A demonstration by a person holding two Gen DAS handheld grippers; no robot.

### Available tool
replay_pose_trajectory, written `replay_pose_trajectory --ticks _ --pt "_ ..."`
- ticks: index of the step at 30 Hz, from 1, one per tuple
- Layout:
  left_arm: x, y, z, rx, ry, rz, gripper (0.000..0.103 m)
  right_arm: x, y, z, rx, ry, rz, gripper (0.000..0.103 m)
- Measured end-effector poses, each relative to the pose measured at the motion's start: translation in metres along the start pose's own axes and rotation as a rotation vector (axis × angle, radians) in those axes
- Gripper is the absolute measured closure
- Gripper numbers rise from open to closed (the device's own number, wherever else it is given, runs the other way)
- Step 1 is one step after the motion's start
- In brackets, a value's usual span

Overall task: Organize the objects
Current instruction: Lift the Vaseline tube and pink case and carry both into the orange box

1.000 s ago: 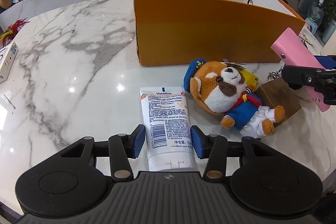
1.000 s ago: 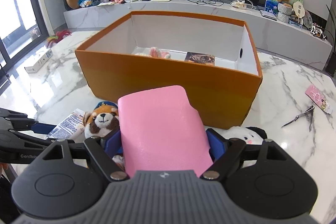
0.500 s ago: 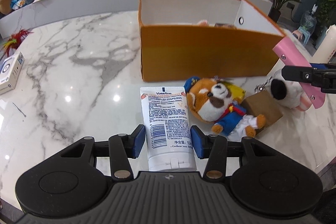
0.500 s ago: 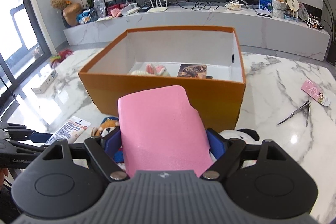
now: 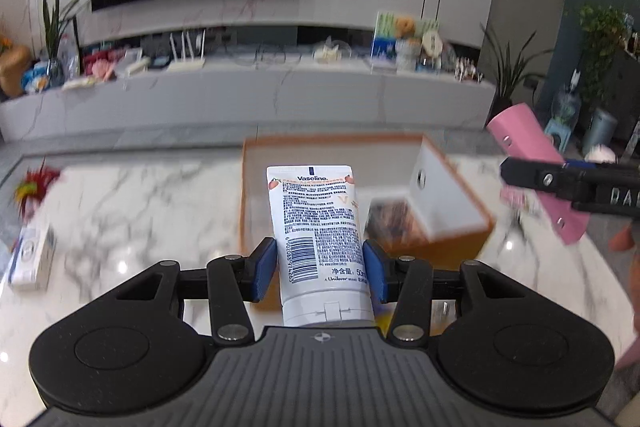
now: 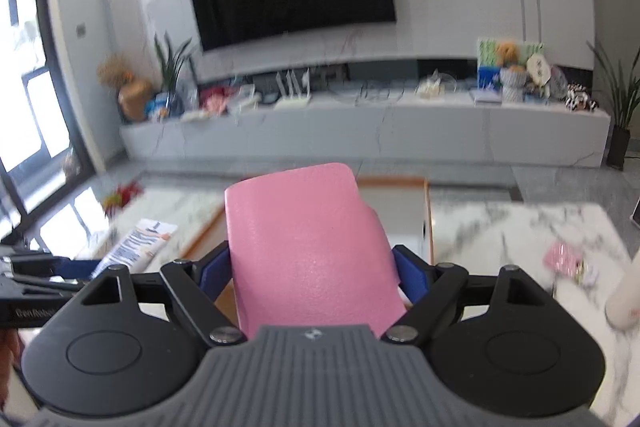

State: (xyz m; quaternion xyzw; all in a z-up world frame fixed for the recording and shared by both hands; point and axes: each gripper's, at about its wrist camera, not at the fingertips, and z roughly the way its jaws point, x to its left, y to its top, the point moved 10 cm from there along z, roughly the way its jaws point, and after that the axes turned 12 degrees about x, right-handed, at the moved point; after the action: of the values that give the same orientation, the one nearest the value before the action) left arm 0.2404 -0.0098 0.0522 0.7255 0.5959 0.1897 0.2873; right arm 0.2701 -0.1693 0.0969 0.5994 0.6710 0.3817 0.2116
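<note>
While both grippers hang raised over the marble table (image 5: 132, 195), the relation that counts is each held thing against the orange box (image 5: 452, 231). The left gripper (image 5: 320, 269) pinches a Vaseline tube (image 5: 316, 227) near its cap end, blue pads pressed to both sides; the tube's long axis runs straight ahead along the fingers, and its crimped end lies over the box's open mouth. The right gripper (image 6: 312, 269) is clamped on a pink case (image 6: 308, 247), which likewise points forward at the box, whose rim shows just beyond the case's far edge. Seen from the left wrist, the pink case sits beside the box's right wall, so I judge the left one nearer to a drop. Motion blur hides the box's contents. A white carton (image 5: 30, 259) lies well left of the box, a small pink packet (image 6: 562, 259) well right of it; nothing visible stands between either load and the opening
</note>
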Motion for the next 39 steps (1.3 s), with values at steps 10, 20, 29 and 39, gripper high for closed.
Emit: replay_pose_trajectory --ticks 10,20,29,39 --pt "0.009 0.051 0.077 -0.020 -0.030 -0.072 0.049 -0.006 0.019 0.073 0.029 0.021 0.059 0.019" --pt "0.032 0.051 0.147 0.072 -0.009 -0.124 0.049 -0.028 0.008 0.154 0.131 -0.005 0.129 0.019" --pt "0.031 0.050 0.182 0.159 -0.002 -0.129 0.049 -0.041 0.001 0.194 0.214 -0.041 0.170 0.019" --pt "0.030 0.033 0.205 0.266 0.043 -0.125 0.049 -0.037 -0.016 0.212 0.312 -0.129 0.100 0.019"
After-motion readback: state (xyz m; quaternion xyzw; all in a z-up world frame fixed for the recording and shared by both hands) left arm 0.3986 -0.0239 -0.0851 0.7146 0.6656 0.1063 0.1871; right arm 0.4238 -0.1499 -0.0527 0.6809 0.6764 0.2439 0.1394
